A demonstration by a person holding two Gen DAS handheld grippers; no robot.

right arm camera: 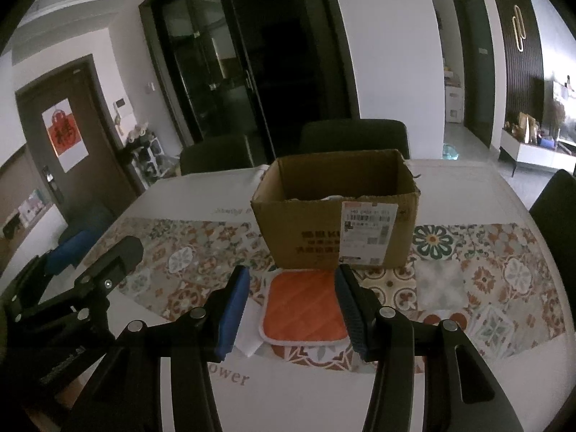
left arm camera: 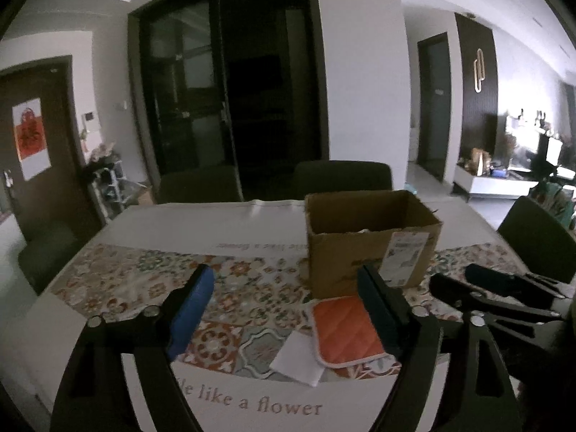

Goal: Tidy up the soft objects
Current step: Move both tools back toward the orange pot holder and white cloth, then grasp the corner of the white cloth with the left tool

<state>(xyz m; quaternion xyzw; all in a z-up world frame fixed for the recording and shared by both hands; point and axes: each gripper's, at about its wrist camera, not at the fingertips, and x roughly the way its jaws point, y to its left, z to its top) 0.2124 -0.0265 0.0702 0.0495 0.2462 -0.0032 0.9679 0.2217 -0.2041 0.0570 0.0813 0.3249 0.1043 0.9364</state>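
Left hand-held gripper [left arm camera: 284,302]: jaws wide apart, empty. Right hand-held gripper [right arm camera: 292,304]: jaws parted, nothing gripped, above orange pot holder [right arm camera: 301,309]. Pot holder: flat on bench [right arm camera: 486,288], overlapping white paper [left arm camera: 297,361]. Beyond, touching: open cardboard box [right arm camera: 306,230].

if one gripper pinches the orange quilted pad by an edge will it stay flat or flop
The orange quilted pad will probably droop: it looks like thin stitched fabric lying flat on the tablecloth. It seems light, so an edge pinch should hold. It overlaps a white sheet, which may drag along.

Two low wrist views side by side over the table [left arm camera: 118,223], both facing the cardboard box [right arm camera: 306,230].
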